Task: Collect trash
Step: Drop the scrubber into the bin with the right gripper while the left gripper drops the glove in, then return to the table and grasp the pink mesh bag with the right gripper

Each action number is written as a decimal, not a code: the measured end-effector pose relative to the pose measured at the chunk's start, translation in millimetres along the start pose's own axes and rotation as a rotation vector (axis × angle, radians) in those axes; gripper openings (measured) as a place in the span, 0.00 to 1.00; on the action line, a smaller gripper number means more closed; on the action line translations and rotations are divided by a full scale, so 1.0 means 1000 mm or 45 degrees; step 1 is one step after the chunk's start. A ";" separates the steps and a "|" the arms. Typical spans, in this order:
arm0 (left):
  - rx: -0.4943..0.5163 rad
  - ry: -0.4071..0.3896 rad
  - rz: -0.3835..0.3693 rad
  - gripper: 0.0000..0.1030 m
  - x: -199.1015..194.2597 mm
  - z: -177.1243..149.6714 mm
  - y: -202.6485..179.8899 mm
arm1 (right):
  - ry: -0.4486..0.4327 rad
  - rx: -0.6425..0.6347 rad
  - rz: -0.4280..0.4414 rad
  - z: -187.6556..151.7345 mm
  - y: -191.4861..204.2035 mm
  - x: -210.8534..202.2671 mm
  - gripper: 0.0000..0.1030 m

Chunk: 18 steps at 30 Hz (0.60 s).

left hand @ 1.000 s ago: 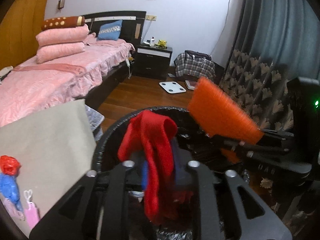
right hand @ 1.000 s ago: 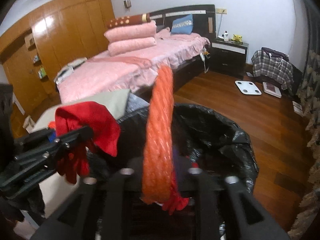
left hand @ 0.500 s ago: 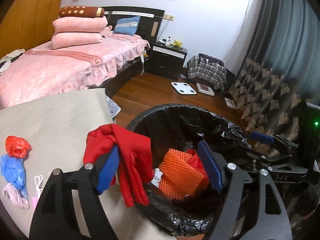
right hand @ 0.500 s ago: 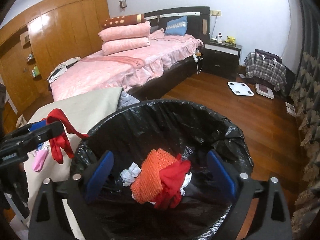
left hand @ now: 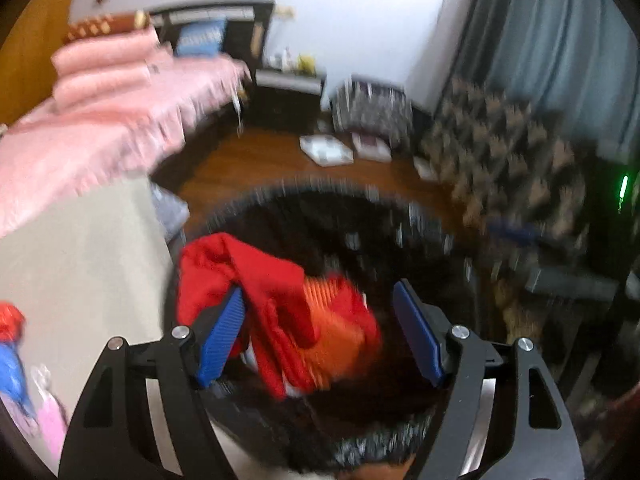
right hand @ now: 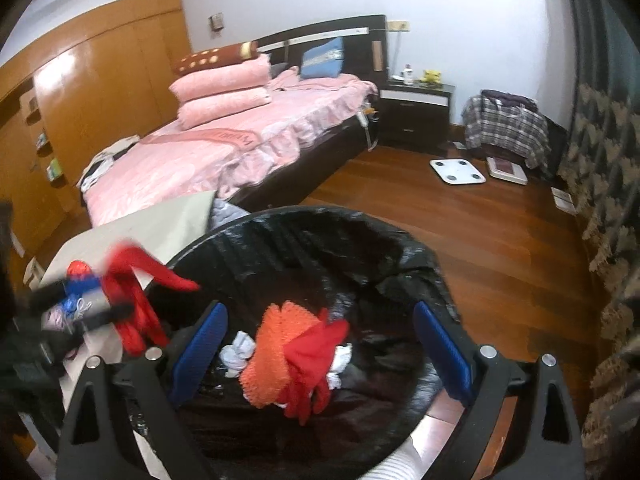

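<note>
A bin lined with a black bag stands below both grippers; it also shows in the blurred left wrist view. In it lie an orange mesh piece, a red piece and white scraps. My left gripper is open over the bin's left rim; a red glove hangs draped over its left finger. It shows from the right wrist view as a red glove. My right gripper is open and empty over the bin.
A beige table lies left of the bin, with red, blue and pink scraps at its left edge. A pink bed, nightstand, floor scale and patterned curtain surround it.
The left wrist view has blurred with fast motion. The left gripper has shifted over the bin with the red glove still hanging on its finger. The right gripper stays open over the bin.
</note>
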<state>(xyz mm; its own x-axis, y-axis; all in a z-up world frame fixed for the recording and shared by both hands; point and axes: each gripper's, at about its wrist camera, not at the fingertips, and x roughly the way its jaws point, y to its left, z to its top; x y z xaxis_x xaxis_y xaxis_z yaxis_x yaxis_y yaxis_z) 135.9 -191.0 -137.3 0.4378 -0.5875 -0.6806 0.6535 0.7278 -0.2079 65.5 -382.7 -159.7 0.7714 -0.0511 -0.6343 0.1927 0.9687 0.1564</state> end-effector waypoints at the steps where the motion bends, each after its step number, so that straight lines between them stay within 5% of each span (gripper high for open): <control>1: 0.009 0.060 -0.006 0.70 0.008 -0.011 -0.002 | 0.001 0.005 -0.004 -0.001 -0.003 -0.001 0.90; 8: 0.035 0.124 -0.022 0.70 0.004 -0.032 -0.004 | -0.018 -0.012 0.019 0.000 0.003 -0.003 0.90; 18: -0.078 -0.088 0.129 0.70 -0.059 -0.021 0.036 | -0.051 -0.078 0.102 0.010 0.047 -0.011 0.90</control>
<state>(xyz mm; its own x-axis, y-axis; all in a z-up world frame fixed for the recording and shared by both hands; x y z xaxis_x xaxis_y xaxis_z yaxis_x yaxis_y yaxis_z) 119.8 -122.6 -119.3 0.5425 -0.5309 -0.6510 0.5657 0.8038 -0.1842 72.3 -338.8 -138.4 0.8066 0.0187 -0.5908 0.0930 0.9831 0.1580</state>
